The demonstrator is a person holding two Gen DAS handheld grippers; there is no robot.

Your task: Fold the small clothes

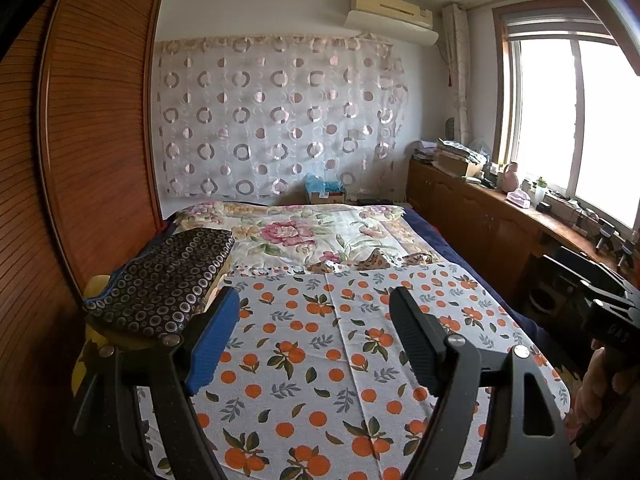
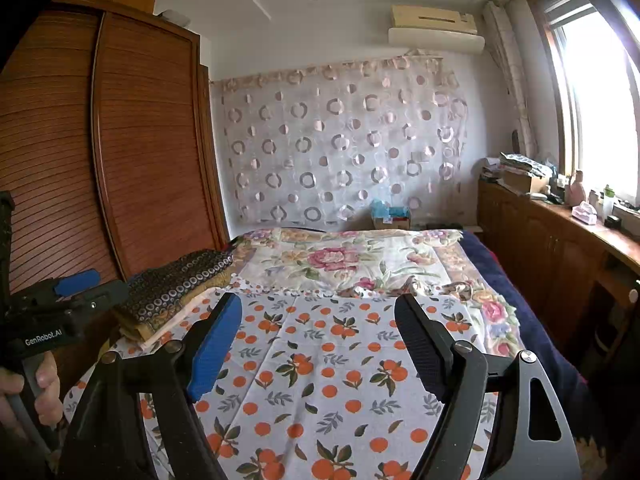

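Note:
A folded dark garment with small ring print [image 1: 168, 280] lies on top of a yellow folded piece at the bed's left edge; it also shows in the right wrist view [image 2: 180, 284]. A white cloth with orange fruit print [image 1: 332, 344] is spread flat over the near bed, also in the right wrist view [image 2: 320, 368]. My left gripper [image 1: 316, 312] is open and empty above this cloth, right of the folded pile. My right gripper [image 2: 320, 316] is open and empty above the same cloth. The left gripper's body [image 2: 60, 304] shows at the far left of the right wrist view.
A brown louvred wardrobe [image 1: 92, 128] stands against the bed's left side. A floral bedspread [image 1: 320, 236] covers the far bed. A low wooden cabinet [image 1: 480, 216] with clutter runs under the window on the right. A cardboard box [image 1: 326, 192] sits beyond the bed.

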